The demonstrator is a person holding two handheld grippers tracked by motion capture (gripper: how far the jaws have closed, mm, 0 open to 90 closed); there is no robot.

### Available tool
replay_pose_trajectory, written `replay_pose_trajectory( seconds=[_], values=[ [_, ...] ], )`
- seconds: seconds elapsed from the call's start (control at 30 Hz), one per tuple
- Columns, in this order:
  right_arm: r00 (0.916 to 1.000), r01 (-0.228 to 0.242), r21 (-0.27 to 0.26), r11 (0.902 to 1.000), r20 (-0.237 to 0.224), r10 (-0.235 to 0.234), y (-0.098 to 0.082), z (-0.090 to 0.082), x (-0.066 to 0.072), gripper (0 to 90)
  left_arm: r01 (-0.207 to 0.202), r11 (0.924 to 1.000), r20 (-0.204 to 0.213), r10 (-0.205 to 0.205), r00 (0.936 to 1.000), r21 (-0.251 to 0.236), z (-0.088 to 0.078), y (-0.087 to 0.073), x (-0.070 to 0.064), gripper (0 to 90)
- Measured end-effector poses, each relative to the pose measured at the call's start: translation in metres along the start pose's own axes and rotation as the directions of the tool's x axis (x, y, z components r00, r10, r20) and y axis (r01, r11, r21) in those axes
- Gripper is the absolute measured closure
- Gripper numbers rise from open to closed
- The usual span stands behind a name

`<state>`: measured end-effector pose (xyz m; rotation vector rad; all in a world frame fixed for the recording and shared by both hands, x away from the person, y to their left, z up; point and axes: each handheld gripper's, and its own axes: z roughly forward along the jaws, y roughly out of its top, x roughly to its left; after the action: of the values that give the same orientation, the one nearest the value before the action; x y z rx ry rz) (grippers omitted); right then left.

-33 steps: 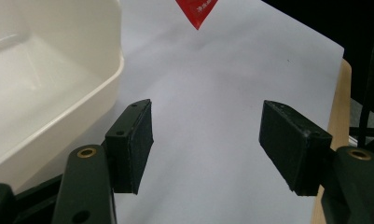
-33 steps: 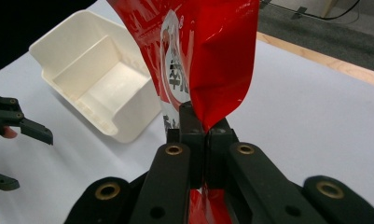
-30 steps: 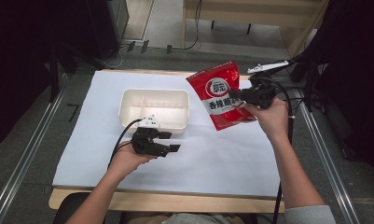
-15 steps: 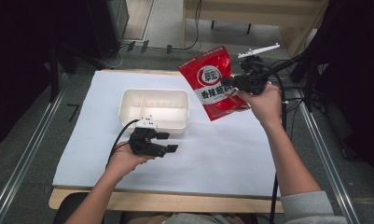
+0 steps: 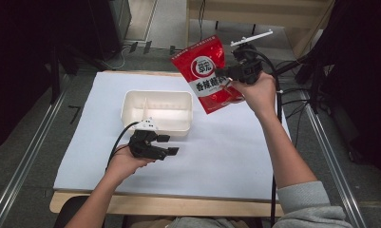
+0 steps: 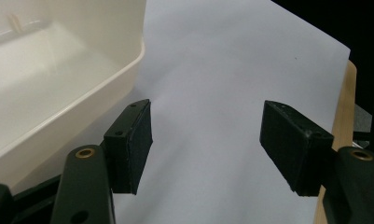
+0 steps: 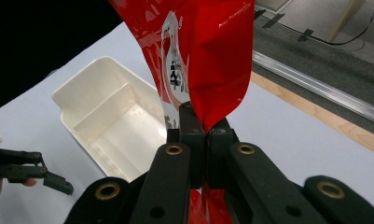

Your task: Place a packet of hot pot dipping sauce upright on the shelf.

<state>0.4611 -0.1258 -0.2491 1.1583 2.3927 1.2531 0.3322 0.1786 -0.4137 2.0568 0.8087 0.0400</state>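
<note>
Red pouch: a glossy snack bag point(image 5: 207, 78) with a white round logo, up in the air above the far right part of the tabletop, tilted, clear of the white sheet point(image 5: 226, 156).
Right gripper: point(image 5: 228, 78) jaws clamped tight on the bag's edge; in the right gripper view the foil is pinched flat between the pads point(image 7: 187, 126) and fans out above them.
Left gripper: point(image 5: 171, 145) jaws spread wide with nothing between them, resting low near the tabletop's near left edge.
Cream container: point(image 5: 131, 102) an open tub with a divider inside, sitting on the sheet left of centre, just beyond the left gripper and below-left of the hanging bag.
</note>
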Motion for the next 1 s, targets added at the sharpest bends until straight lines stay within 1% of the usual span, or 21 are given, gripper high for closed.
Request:
replay_pose_trajectory(
  seconds=[0.07,0.13,0.17,0.23,0.27,0.3,0.43,0.5,0.53,0.57,0.67,0.73,0.9,0.97,1.0],
  values=[
    [1.0000,0.001,0.001,1.0000,0.000,-0.001,0.003,0.001,0.002,90.0,-0.002,1.0000,0.001,0.002,1.0000,0.001,0.000,0.000,0.000,35.1],
    [0.9999,0.016,0.000,0.9999,-0.005,-0.016,0.011,0.005,0.008,90.0,-0.003,1.0000,0.001,0.003,1.0000,-0.004,0.000,0.000,0.000,35.1],
    [0.9999,0.016,0.000,0.9999,-0.005,-0.016,0.011,0.005,0.008,90.0,-0.002,1.0000,0.002,0.002,1.0000,-0.004,-0.001,0.000,0.000,35.1],
    [0.9996,0.029,-0.002,0.9996,-0.008,-0.029,0.019,0.010,0.014,90.0,0.004,1.0000,0.005,-0.004,1.0000,-0.004,-0.001,-0.001,-0.001,35.0],
    [0.9996,0.029,-0.002,0.9996,-0.008,-0.029,0.019,0.010,0.014,90.0,-0.002,1.0000,0.001,0.002,1.0000,0.006,-0.002,-0.001,-0.001,35.0],
    [0.9995,0.030,0.003,0.9995,-0.008,-0.030,0.023,0.014,0.018,90.0,-0.003,1.0000,0.004,0.003,1.0000,0.003,-0.002,-0.002,-0.001,35.0],
    [0.9991,0.042,0.011,0.9991,-0.010,-0.041,0.028,0.021,0.023,90.0,0.005,1.0000,0.005,-0.005,1.0000,-0.004,-0.004,-0.003,0.000,35.0],
    [0.9989,0.046,0.016,0.9988,-0.011,-0.045,0.031,0.026,0.025,90.0,0.006,1.0000,0.004,-0.005,1.0000,-0.006,-0.004,-0.003,0.001,35.0],
    [0.9987,0.050,0.017,0.9986,-0.012,-0.050,0.034,0.031,0.027,90.0,0.000,1.0000,0.003,0.000,1.0000,-0.002,-0.004,-0.003,0.002,35.0],
    [0.9987,0.050,0.017,0.9986,-0.012,-0.050,0.034,0.031,0.027,90.0,-0.001,1.0000,0.002,0.001,1.0000,-0.001,-0.004,-0.003,0.001,35.0],
    [0.9989,0.044,0.014,0.9989,-0.018,-0.044,0.038,0.038,0.031,90.0,-0.006,1.0000,0.005,0.006,1.0000,0.000,-0.004,-0.003,0.001,35.0],
    [0.9988,0.046,0.018,0.9988,-0.020,-0.045,0.040,0.050,0.035,90.0,-0.008,1.0000,0.011,0.008,0.9999,-0.004,-0.004,-0.003,0.001,35.0],
    [0.9987,0.044,0.029,0.9986,-0.028,-0.043,0.042,0.068,0.041,90.0,-0.003,1.0000,0.012,0.003,0.9999,-0.006,-0.006,-0.003,0.002,35.0],
    [0.9983,0.053,0.030,0.9981,-0.025,-0.052,0.042,0.074,0.044,90.0,-0.003,1.0000,0.011,0.003,0.9999,-0.007,-0.005,-0.003,0.002,35.0],
    [0.9984,0.052,0.033,0.9981,-0.024,-0.051,0.043,0.079,0.046,90.0,-0.004,1.0000,0.013,0.004,0.9999,0.000,-0.005,-0.003,0.002,35.0]
  ],
)
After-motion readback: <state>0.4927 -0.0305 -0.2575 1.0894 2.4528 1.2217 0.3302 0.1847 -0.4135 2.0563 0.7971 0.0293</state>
